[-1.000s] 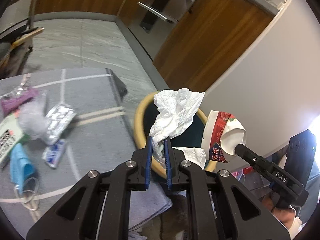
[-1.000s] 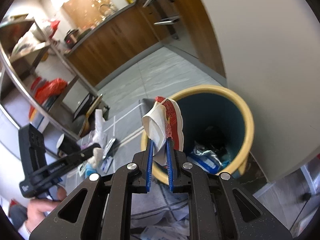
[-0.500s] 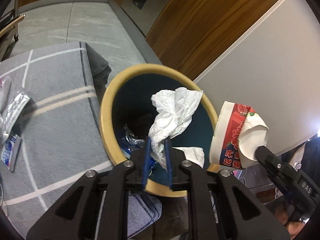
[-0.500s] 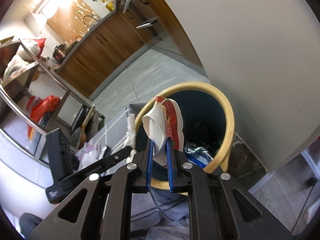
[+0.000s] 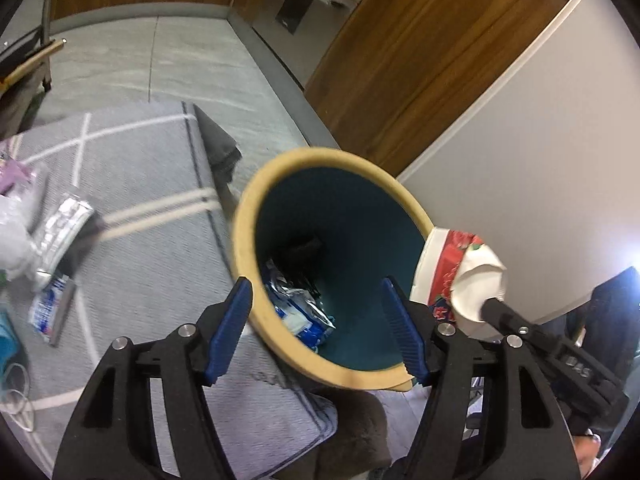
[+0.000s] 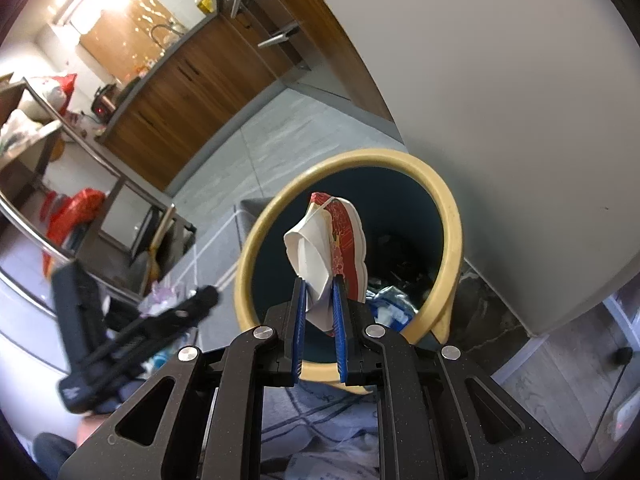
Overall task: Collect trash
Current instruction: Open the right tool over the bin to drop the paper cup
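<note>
A round bin with a yellow rim (image 5: 248, 216) and a dark teal inside stands by the wall; it also shows in the right wrist view (image 6: 450, 216). Blue and white wrappers (image 5: 298, 312) lie at its bottom. My left gripper (image 5: 318, 320) is open and empty over the bin's near rim. My right gripper (image 6: 319, 300) is shut on a crushed red and white paper cup (image 6: 334, 240) and holds it over the bin's mouth. The cup also shows in the left wrist view (image 5: 460, 276), at the bin's right rim.
A grey rug with white lines (image 5: 140, 184) lies left of the bin. On it lie a foil wrapper (image 5: 60, 228), a small blue and white packet (image 5: 48, 308) and clear plastic (image 5: 12, 236). Wooden cabinets (image 5: 400, 60) and a white wall (image 5: 520, 160) stand behind.
My left gripper has opened and the white tissue has left it. The left gripper has pulled back to the bin's near rim. The right gripper has brought the cup over the bin's mouth.
</note>
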The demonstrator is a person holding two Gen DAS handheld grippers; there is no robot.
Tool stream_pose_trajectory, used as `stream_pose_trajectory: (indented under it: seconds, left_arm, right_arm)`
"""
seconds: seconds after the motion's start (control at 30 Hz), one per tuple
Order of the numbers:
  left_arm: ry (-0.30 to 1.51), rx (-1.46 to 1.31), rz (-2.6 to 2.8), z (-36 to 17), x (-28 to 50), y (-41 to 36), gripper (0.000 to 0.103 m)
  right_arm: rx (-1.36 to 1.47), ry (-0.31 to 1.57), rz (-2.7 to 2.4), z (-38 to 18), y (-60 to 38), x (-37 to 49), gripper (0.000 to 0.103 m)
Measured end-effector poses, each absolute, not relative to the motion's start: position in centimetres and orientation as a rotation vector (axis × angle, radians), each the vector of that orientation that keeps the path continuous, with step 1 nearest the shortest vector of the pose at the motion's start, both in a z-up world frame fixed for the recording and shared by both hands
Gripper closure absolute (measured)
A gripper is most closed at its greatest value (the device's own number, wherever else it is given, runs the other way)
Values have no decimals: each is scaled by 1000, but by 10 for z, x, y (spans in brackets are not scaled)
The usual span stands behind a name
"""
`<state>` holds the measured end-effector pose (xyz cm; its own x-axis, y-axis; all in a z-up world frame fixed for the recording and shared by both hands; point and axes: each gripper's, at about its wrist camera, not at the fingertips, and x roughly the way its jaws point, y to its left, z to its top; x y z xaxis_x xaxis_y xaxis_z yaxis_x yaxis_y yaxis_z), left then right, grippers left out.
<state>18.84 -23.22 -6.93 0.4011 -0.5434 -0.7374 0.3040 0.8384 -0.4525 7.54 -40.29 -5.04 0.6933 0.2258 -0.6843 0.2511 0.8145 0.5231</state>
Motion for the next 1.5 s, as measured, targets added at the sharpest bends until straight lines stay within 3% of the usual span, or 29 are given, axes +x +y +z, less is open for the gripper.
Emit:
stream_pose_trajectory:
  seconds: [0.47, 0.57, 0.8, 0.97, 1.13, 1.27, 1.5]
  left_arm:
    - [969, -231, -491, -46, 177, -191, 32]
    - [956, -225, -487, -42, 174, -183, 32]
    - [935, -207, -455, -35, 171, -166, 31]
    - [929, -200, -422, -34, 168, -150, 28]
    - [915, -183, -380, -33, 163, -130, 21]
    - [905, -171, -350, -31, 159, -113, 17]
    - [907, -175, -273, -36, 154, -77, 15]
  right_arm:
    - [537, 907, -43, -63, -375, 98, 86]
    - [528, 910, -43, -64, -373, 99, 75]
    - [516, 891, -32, -61, -369, 98, 68]
    - [492, 873, -28, -57, -365, 96, 46]
    - [462, 858, -23, -51, -357, 97, 37]
    - [433, 847, -23, -47, -349, 97, 24]
    - [400, 841, -3, -42, -333, 100, 17]
